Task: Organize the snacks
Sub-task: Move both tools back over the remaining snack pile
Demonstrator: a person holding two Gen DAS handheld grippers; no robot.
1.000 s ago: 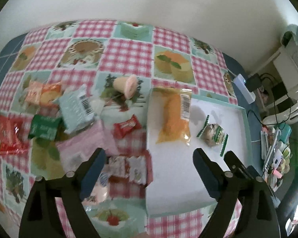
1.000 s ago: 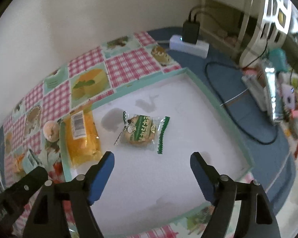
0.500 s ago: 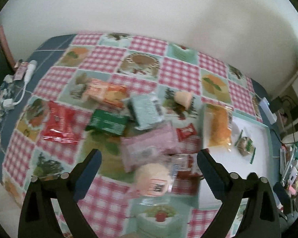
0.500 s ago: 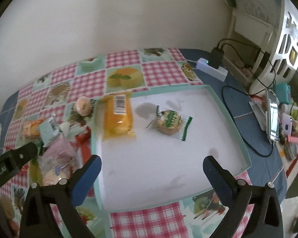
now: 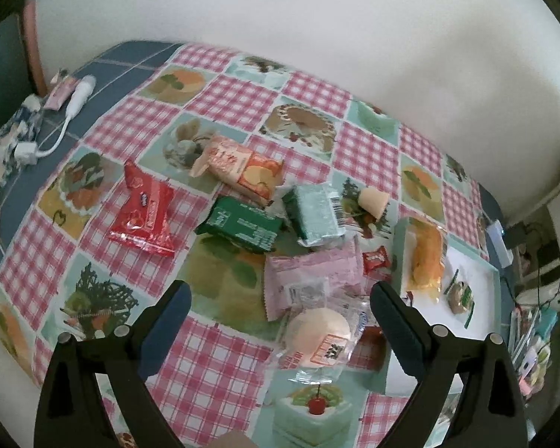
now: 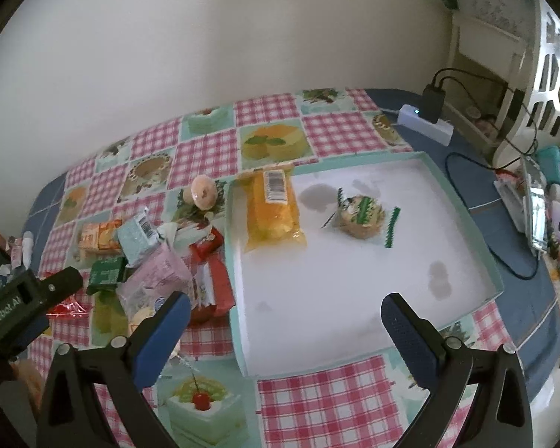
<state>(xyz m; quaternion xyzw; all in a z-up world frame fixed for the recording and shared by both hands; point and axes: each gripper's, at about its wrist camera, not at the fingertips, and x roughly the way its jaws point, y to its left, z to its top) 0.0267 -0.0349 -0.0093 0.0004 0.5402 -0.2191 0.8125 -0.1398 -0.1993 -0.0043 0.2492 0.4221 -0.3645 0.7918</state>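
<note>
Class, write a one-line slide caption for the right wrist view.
Open right gripper above a teal-rimmed tray holding two snacks.

The red-and-white wrapped snack bars [image 6: 210,286] lie partly hidden behind the right gripper's blue finger pad [image 6: 164,330]. Print on the dark green rectangular packet [image 5: 240,228] is too blurred to read.

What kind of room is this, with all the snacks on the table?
Probably a room in someone's home, maybe a dining corner. The table wears a checked tablecloth printed with cakes, a power strip with a charger sits at its far end, and a white shelf stands cluttered against the plain wall.
</note>
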